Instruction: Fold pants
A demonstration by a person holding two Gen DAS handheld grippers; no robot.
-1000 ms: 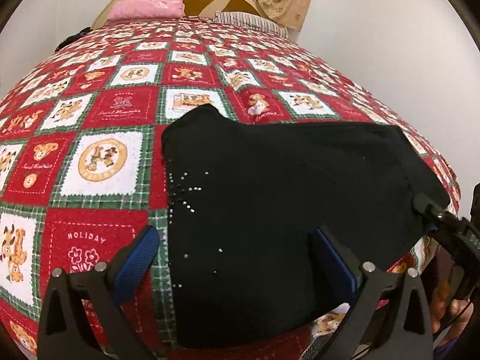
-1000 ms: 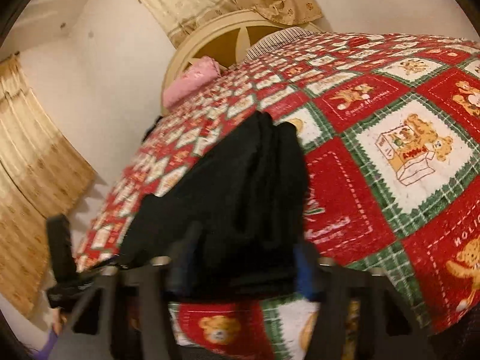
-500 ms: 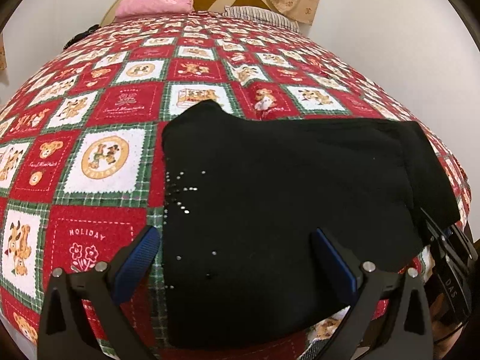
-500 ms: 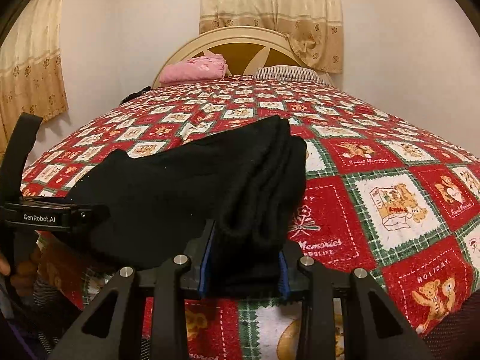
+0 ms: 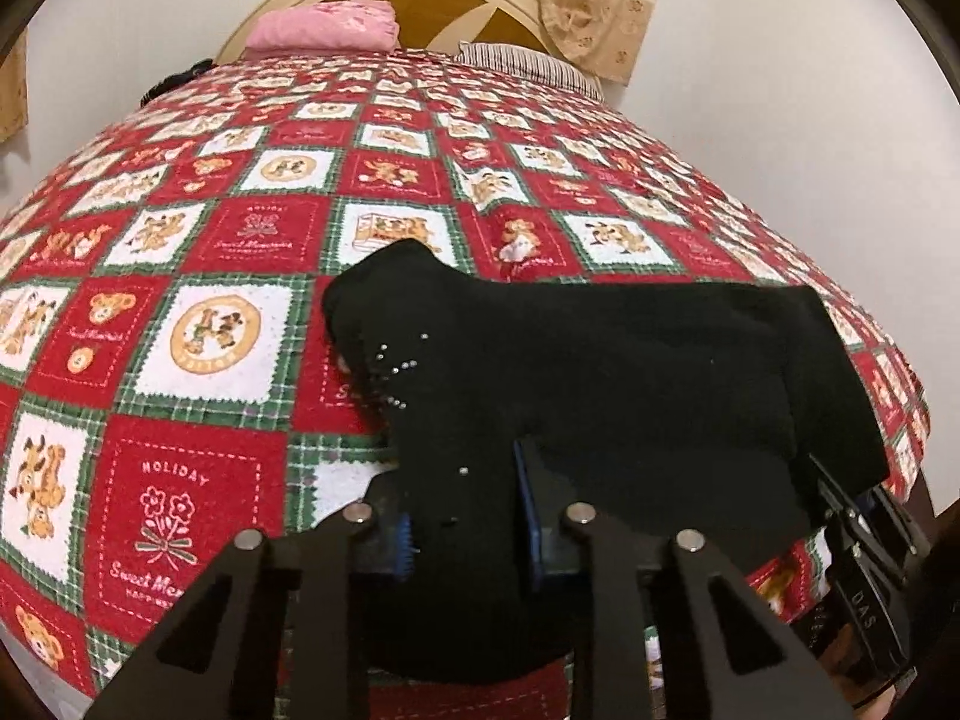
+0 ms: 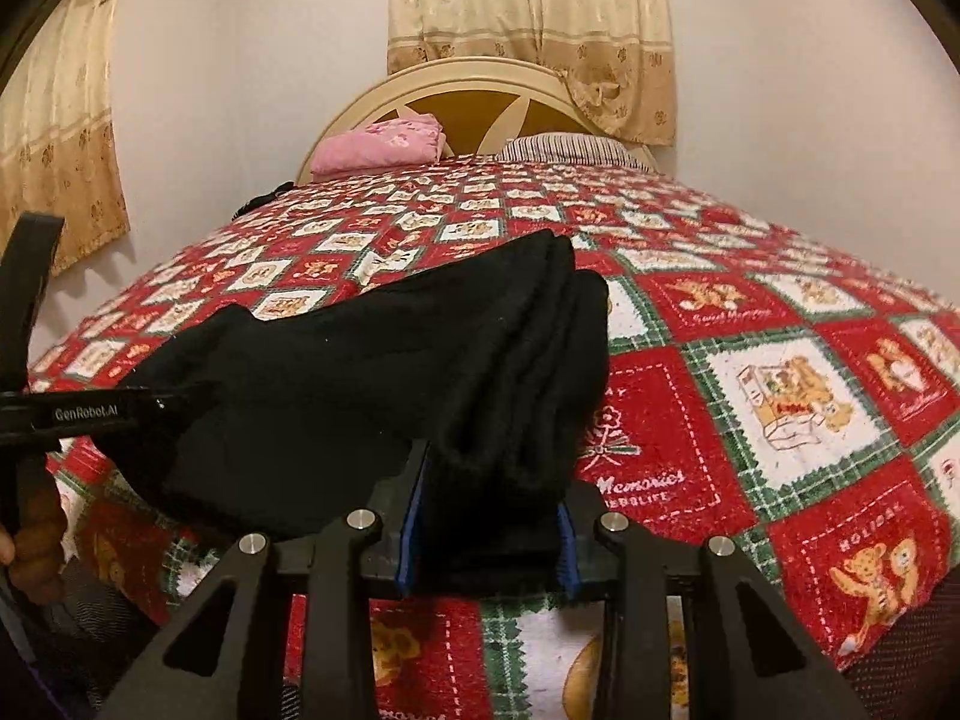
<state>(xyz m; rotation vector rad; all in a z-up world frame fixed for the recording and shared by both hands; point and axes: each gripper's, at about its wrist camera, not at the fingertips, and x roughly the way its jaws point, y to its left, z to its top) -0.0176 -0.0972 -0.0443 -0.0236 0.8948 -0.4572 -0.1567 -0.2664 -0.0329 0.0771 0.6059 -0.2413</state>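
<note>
Black pants with small silver studs lie folded across the near part of a red-and-green teddy-bear quilt. My left gripper is closing on the near left part of the pants, and its blue pads pinch a bunched ridge of fabric. In the right wrist view the pants show a thick, layered right end. My right gripper is shut on that end at the near edge. The right gripper's dark frame shows at the pants' right end in the left wrist view.
A folded pink cloth and a striped pillow lie by the cream headboard at the far end. Beige curtains hang behind. The bed's near edge runs just under both grippers. A hand holds the left gripper's handle.
The left jaws went from wide open over the flat pants to pinched on a bunch of fabric, pulling the left edge inward. The right view rolled level, and its jaws stayed on the folded end.
</note>
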